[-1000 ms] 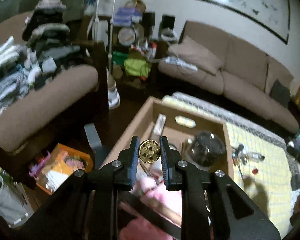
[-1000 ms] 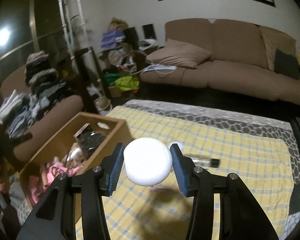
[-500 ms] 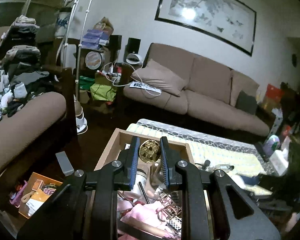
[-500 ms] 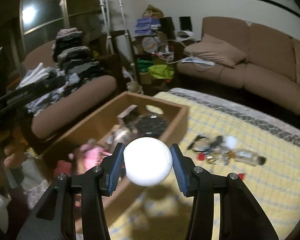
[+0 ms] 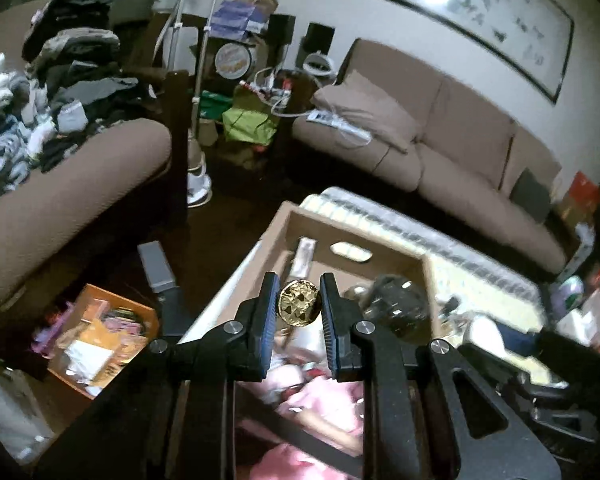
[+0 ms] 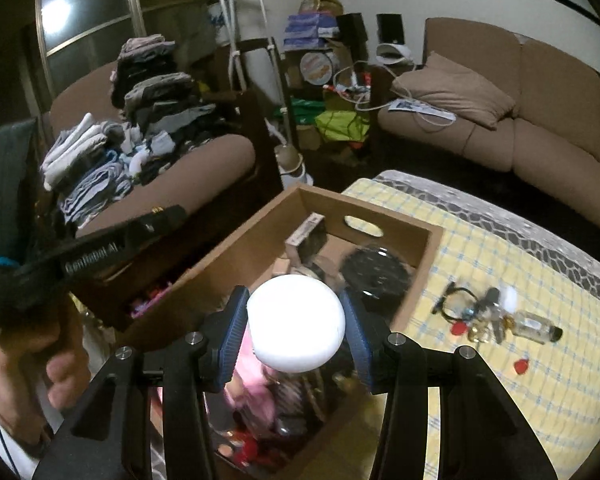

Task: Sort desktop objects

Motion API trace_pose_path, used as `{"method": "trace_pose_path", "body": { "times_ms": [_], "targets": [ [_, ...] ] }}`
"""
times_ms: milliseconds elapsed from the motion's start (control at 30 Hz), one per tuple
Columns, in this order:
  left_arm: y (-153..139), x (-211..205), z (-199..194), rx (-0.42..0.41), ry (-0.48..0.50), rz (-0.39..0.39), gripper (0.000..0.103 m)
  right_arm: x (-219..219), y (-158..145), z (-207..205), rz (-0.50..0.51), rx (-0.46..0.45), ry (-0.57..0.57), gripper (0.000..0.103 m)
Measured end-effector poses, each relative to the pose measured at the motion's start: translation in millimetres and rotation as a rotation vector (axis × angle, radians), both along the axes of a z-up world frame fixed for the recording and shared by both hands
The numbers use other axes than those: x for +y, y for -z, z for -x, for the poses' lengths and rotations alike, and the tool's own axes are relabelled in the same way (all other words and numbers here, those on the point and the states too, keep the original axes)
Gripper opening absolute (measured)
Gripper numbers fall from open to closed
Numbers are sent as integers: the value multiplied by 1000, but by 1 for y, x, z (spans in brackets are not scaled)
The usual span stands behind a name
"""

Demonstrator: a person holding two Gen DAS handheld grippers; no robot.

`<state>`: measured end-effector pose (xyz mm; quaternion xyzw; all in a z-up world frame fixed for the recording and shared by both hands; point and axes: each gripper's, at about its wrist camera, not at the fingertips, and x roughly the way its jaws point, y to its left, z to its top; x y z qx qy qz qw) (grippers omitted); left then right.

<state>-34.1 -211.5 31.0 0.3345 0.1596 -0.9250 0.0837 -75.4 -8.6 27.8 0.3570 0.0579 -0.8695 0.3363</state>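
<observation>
While both hands hang over the wooden box (image 6: 236, 256), each claw has a catch: the right gripper (image 6: 296, 330) is clamped on a white round case (image 6: 296, 322), and the left gripper (image 5: 300, 310) pinches a small gold foil ball (image 5: 300, 308) between its blue pads. Both loads sit above the box's near half, over a pink heap (image 5: 320, 396) and other clutter. Looks like the drop-off step, two items about to go in. Next call: ease each claw low over a free patch, then let go, the ball first perhaps, since it could roll or bounce. Deeper in the box there's a dark round tin (image 6: 374, 274) and a slim carton (image 6: 306, 232) by the handle slot. Out on the yellow checked cloth (image 6: 540, 360), a small bottle (image 6: 538, 326) and a tangle of keys and trinkets (image 6: 476, 312) await sorting. Beyond, the brown sofa (image 6: 540, 128).
</observation>
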Motion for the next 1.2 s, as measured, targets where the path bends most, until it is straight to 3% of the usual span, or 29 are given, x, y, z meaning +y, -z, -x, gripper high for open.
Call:
{"method": "trace_pose_path", "body": {
  "times_ms": [100, 200, 433, 533, 633, 667, 733, 800, 933, 1067, 1200],
  "targets": [
    [6, 2, 6, -50, -14, 73, 19, -17, 5, 8, -46, 15, 19, 49],
    [12, 6, 11, -85, 11, 95, 19, -24, 10, 16, -28, -14, 28, 49],
    [15, 17, 13, -101, 43, 80, 20, -29, 16, 31, -10, -50, 78, 49],
    [20, 24, 17, -135, 55, 111, 30, -24, 18, 33, -32, -41, 127, 64],
    [21, 29, 18, -146, 48, 142, 38, -10, 17, 33, -26, -41, 147, 65],
    [20, 29, 18, -144, 41, 145, 42, -2, 15, 33, -16, -44, 155, 65],
    [17, 28, 16, -128, 20, 144, 62, 12, 12, 32, -7, -32, 178, 73],
    [15, 26, 14, -115, 5, 141, 69, 33, 7, 30, -11, -5, 210, 81],
    [11, 20, 11, -104, -29, 121, 87, 87, 1, 29, -10, 44, 303, 82],
    [8, 17, 8, -87, -44, 75, 93, 158, 9, 37, -8, 51, 454, 85],
    [6, 20, 5, -65, -36, 1, 94, 219, 44, 50, -36, 3, 583, 86]
  ]
}}
